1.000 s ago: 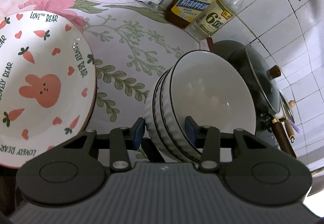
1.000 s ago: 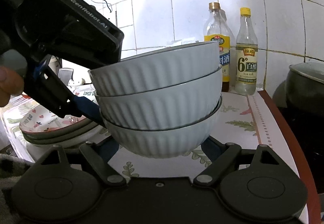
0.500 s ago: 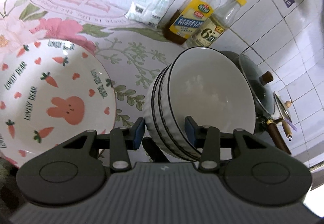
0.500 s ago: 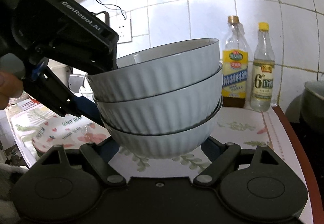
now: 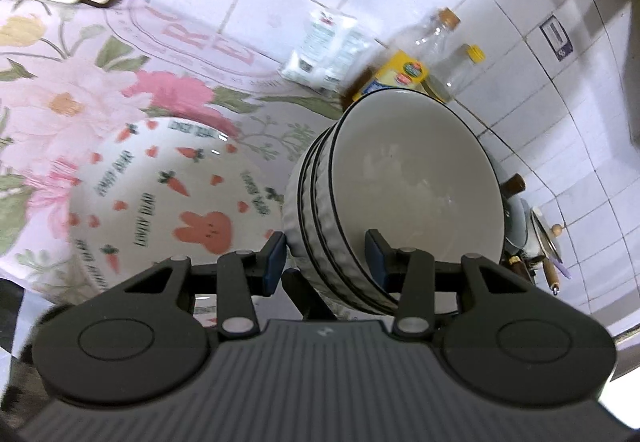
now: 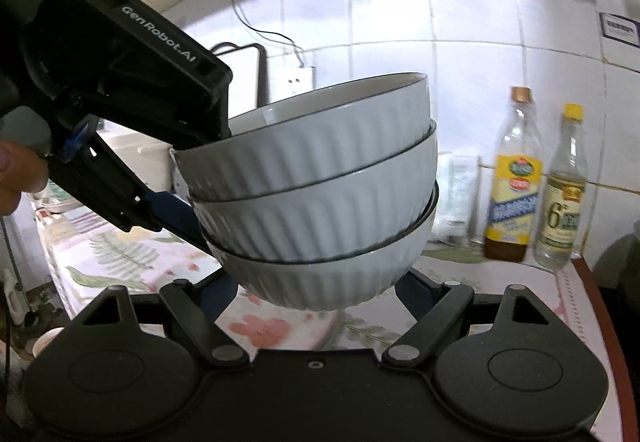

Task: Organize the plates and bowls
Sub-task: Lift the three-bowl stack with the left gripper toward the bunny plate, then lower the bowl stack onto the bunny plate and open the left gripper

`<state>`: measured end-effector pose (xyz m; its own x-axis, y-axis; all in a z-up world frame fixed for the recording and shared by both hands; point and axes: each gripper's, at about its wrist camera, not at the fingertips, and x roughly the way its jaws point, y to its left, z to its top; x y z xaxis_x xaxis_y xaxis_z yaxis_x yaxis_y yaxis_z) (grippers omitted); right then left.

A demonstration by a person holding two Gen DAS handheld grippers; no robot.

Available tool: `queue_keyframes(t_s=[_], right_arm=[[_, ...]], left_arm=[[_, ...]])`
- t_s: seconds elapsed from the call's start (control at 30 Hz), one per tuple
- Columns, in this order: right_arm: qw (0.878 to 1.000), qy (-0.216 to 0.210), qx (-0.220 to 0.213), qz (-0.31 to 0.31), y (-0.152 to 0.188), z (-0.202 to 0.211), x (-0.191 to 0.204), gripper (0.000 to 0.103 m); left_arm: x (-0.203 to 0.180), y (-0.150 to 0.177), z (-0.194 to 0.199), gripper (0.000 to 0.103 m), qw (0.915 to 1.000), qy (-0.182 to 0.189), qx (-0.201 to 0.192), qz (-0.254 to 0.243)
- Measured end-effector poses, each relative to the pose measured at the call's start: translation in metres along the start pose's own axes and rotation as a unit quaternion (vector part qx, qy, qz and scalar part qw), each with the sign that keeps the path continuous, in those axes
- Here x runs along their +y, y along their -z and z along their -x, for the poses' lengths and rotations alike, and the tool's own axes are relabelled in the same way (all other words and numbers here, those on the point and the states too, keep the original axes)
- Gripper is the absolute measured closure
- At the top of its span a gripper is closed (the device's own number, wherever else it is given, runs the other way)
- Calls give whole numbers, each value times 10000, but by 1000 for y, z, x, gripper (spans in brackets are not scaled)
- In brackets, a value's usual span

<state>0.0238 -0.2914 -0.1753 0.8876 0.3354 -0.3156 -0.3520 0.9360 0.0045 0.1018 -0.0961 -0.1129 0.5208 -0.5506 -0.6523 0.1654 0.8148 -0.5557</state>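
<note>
left gripper jaws pinching rim of bowl stack, one inside top bowl, one outside. right gripper jaws spread wide, clamped on sides of bottom bowl. three ribbed bowls nested, tilted, held clear above floral tabletop. rabbit plate lying on tabletop, just left of stack. two bottles upright against tiled wall.

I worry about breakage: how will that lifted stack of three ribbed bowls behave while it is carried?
The bowl stack looks like glazed ceramic, so probably heavy, rigid and chippable. The bowls sit nested and slightly askew, so they may shift or clink if tilted. The left gripper clamps the rims and the right gripper flanks the bottom bowl; smooth glaze could slip.
</note>
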Motion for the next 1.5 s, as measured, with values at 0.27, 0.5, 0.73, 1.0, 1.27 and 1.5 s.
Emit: queue_keyframes(t_s=[0.27, 0.5, 0.73, 1.0, 1.27, 1.5], right_arm=[[9996, -281, 21, -2, -3, -26, 30, 14], [9984, -505, 243, -33, 1, -48, 45, 14], [9972, -572, 469, -126, 11, -61, 56, 14], [9948, -573, 822, -205, 22, -83, 52, 14], [9908, -507, 1202, -350, 26, -100, 53, 14], [9877, -390, 1486, -297, 24, -107, 56, 14]], left_arm=[[38, -7, 22, 62, 9997, -162, -74, 139], [68, -11, 24, 62, 9991, -303, 38, 306], [81, -13, 9, 62, 9989, -397, 114, 201], [95, -15, -13, 62, 9986, -436, 250, 177], [106, -16, -28, 62, 9979, -501, 343, 205], [114, -18, -34, 61, 9978, -421, 370, 348]])
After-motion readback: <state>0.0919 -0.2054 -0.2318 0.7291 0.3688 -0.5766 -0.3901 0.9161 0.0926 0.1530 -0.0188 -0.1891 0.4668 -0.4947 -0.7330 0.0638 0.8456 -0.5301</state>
